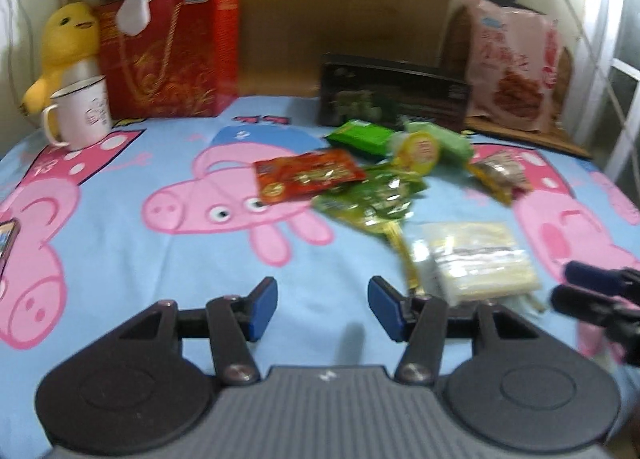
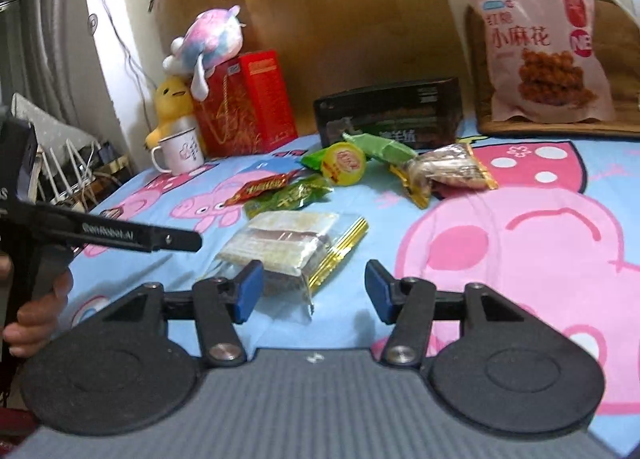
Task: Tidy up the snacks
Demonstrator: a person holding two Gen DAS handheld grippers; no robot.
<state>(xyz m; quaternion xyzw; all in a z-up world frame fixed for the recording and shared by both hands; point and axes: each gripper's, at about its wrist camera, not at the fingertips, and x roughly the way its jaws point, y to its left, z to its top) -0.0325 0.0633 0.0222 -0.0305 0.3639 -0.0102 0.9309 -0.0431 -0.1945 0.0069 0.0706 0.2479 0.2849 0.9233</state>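
Note:
Several snacks lie on a blue Peppa Pig cloth (image 1: pixel 120 251): a red packet (image 1: pixel 306 175), a green-gold packet (image 1: pixel 372 199), a clear pack of layered cake (image 1: pixel 476 259), a yellow-lidded cup (image 1: pixel 418 151), green packets (image 1: pixel 360 137) and a brown-gold packet (image 1: pixel 500 175). My left gripper (image 1: pixel 323 309) is open and empty above the cloth, left of the cake pack. My right gripper (image 2: pixel 314 291) is open and empty, with the cake pack (image 2: pixel 288 243) just beyond its left finger. The right gripper's fingers (image 1: pixel 592 287) show at the right edge of the left wrist view.
A black box (image 2: pixel 388 111) stands behind the snacks. A red gift bag (image 1: pixel 172 55), plush toys (image 1: pixel 68 43) and a white mug (image 1: pixel 82 115) are at the back left. A large pink snack bag (image 2: pixel 548 47) leans on a brown mat (image 2: pixel 624 115) at the back right. A phone (image 1: pixel 6 239) lies at the left edge.

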